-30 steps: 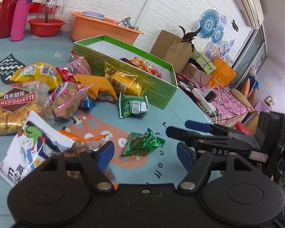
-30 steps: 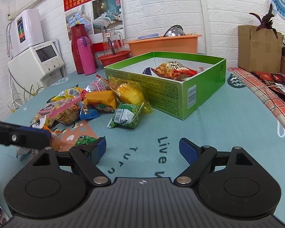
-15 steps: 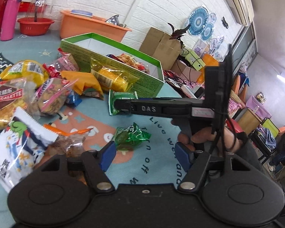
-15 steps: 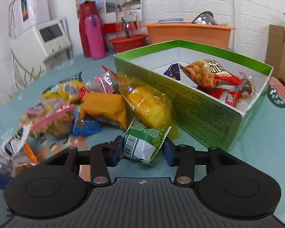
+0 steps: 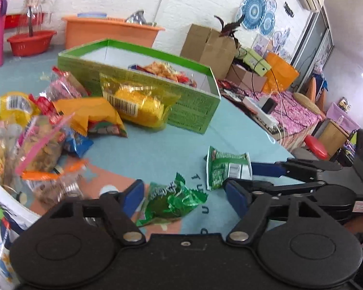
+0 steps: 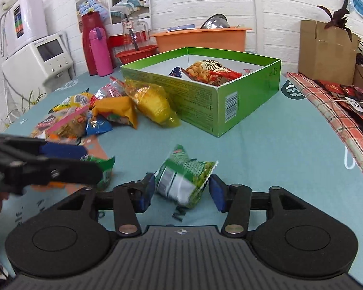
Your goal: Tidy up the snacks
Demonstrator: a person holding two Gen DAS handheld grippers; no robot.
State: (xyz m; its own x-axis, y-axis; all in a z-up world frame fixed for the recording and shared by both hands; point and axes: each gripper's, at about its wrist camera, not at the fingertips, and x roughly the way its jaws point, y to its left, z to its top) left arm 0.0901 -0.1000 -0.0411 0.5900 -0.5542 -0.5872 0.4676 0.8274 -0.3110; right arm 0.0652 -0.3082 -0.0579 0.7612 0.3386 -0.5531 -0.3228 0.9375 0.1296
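- We work on a teal printed mat (image 6: 266, 145) before a white brick wall, with the green box (image 6: 249, 96) at the far middle.
- Our right gripper (image 6: 181, 191) has just been opening; the green-and-white pea packet (image 6: 184, 181) lies between its pads, seemingly unpressed.
- Our left gripper (image 5: 181, 198) stands open around the crinkled green packet (image 5: 171, 198), near left.
- We should centre each packet, close gently on its body, then lift clear over the box wall.

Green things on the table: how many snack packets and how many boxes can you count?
Green snack packets: 2
Green box: 1
Total: 3
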